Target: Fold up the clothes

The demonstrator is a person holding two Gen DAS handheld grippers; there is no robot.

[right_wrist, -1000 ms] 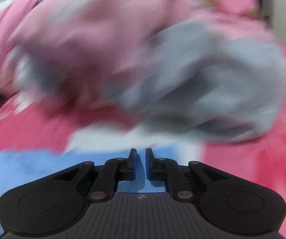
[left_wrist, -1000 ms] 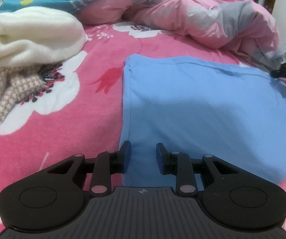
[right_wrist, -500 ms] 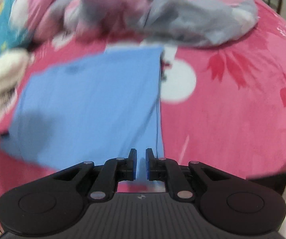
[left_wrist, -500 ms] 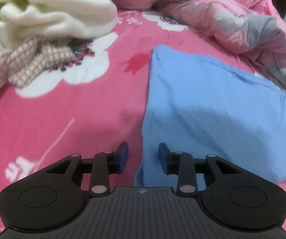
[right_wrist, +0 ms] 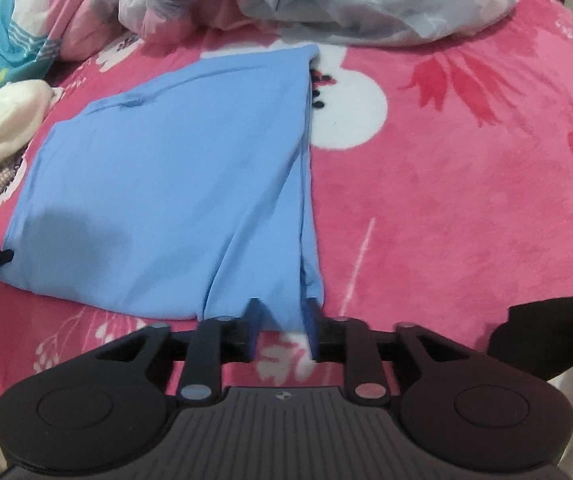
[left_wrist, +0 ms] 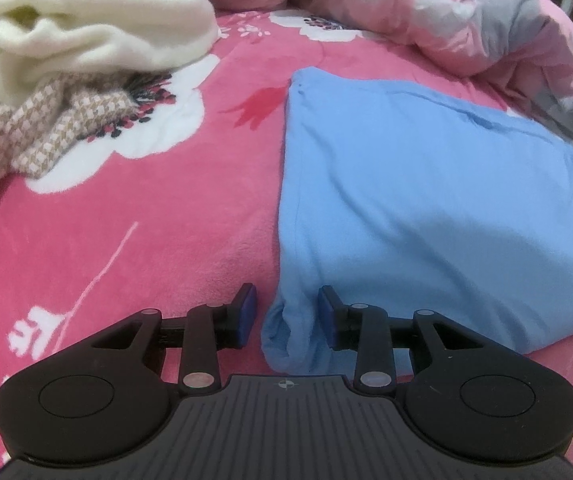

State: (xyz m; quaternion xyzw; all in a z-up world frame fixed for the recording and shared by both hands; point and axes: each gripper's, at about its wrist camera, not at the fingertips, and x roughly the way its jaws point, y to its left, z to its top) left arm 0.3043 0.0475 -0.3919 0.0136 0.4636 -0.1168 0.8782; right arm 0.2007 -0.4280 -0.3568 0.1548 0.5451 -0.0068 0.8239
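The blue shirt [left_wrist: 426, 208] is lying flat near the bed's [left_wrist: 126, 220] front edge. It is looking soft and floppy, best grabbed at its near corners. The left gripper [left_wrist: 284, 314] is sitting open around one corner. The right gripper [right_wrist: 282, 330] is opening at the other, not pinching.

Folded light-blue cotton garment [left_wrist: 426, 208] lying flat on the pink floral fleece blanket [left_wrist: 146, 232], cream fleece bundle [left_wrist: 78, 36] sitting to its left over a houndstooth knit scarf [left_wrist: 46, 128], rumpled pink-and-grey quilt [left_wrist: 486, 28] lying behind

Pink floral bed [left_wrist: 166, 240], blue garment [left_wrist: 426, 208] flat on it
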